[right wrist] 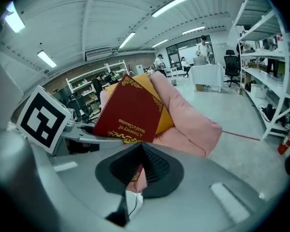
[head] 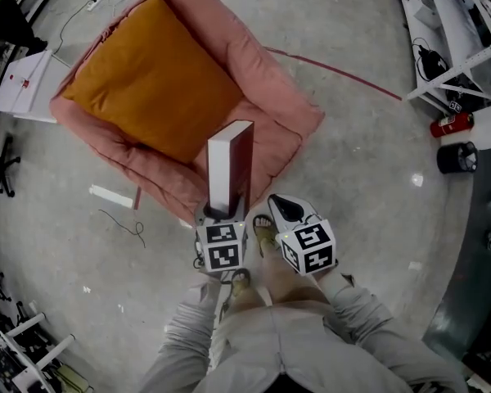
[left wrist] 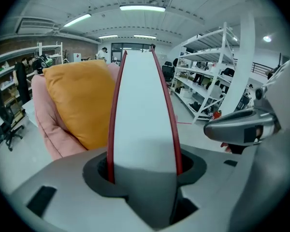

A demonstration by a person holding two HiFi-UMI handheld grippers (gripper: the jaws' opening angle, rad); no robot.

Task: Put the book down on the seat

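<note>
A dark red hardback book (head: 229, 166) with white page edges stands upright in my left gripper (head: 223, 213), whose jaws are shut on its lower end. In the left gripper view the book (left wrist: 144, 110) rises straight out from between the jaws. It hangs over the front edge of the pink padded seat (head: 262, 88), which carries an orange cushion (head: 151, 76). My right gripper (head: 285, 209) is just right of the left one, shut and holding nothing. The right gripper view shows the book's red cover (right wrist: 130, 110) with gold lettering, in front of the pink seat (right wrist: 193, 120).
The person's legs (head: 270, 334) are below the grippers. A white board (head: 24, 84) lies left of the seat. A thin cable (head: 123, 223) and a white strip (head: 110, 196) lie on the concrete floor. A red fire extinguisher (head: 452, 124), a black cylinder (head: 457, 157) and white racks (head: 458, 47) stand at the right.
</note>
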